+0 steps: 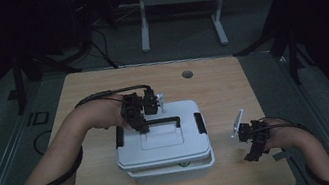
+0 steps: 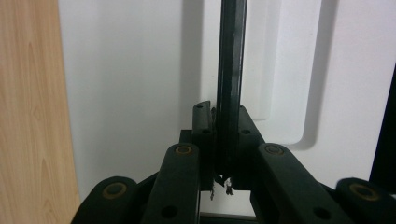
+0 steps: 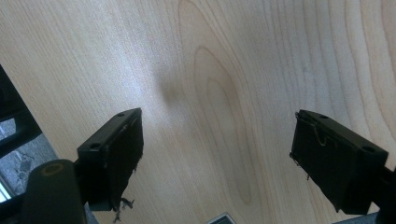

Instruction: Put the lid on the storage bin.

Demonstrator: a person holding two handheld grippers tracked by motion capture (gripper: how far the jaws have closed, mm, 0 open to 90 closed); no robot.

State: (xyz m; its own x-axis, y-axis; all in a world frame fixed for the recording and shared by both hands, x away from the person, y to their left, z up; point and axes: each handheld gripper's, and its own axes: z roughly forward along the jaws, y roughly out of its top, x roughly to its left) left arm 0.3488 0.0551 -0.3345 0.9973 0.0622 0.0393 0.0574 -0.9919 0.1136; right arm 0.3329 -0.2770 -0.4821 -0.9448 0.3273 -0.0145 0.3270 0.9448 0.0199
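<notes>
In the high view, the right tool point(image 1: 253, 139) hovers over the counter point(image 1: 217, 88); the left tool point(image 1: 141, 121) clamps the black handle point(image 1: 164, 121) on the white box point(image 1: 164, 148). Left gripper view: pads squeeze the handle point(image 2: 232, 84). Right gripper view: jaws wide apart, holding nothing.

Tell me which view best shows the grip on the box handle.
The left gripper view: the left gripper has its jaws shut on the black handle, seen close against the white lid. The high view shows the handle small and partly hidden by the hand. The right gripper view shows table.
</notes>
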